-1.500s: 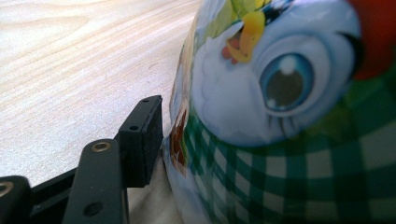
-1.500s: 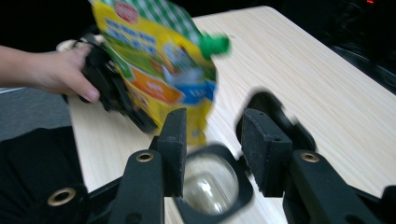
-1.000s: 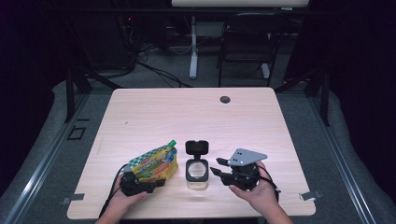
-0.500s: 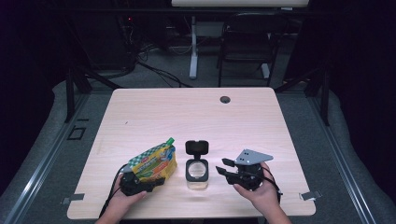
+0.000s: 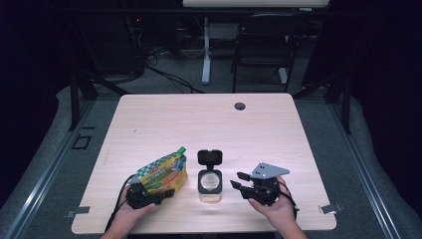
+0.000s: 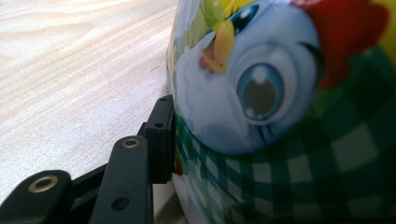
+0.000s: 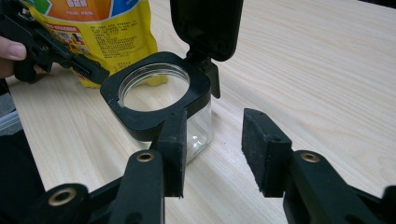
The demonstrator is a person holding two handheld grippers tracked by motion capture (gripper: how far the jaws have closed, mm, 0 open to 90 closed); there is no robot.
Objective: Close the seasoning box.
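A yellow and green food pouch (image 5: 164, 172) with a green cap lies on the table, front left. My left gripper (image 5: 159, 193) is at its lower end; its jaws have just been closing with the pouch between them. In the left gripper view one pad (image 6: 161, 135) presses on the pouch's printed side (image 6: 280, 93). A clear square jar (image 5: 210, 181) with a black rim stands in the middle, its black flip lid (image 5: 209, 157) raised. My right gripper (image 5: 239, 180) is just right of the jar, open with nothing between its pads. In the right gripper view (image 7: 215, 149) the jar (image 7: 154, 93) sits beside its left pad.
The light wooden table (image 5: 199, 124) has a round cable hole (image 5: 240, 106) near its far edge. A dark chair (image 5: 263, 45) and cables stand on the floor beyond the table. A hand (image 7: 11, 51) holds the left gripper beside the pouch (image 7: 93, 28).
My right gripper has sunk a little toward the table beside the jar. The left gripper has stayed at the pouch's lower end.
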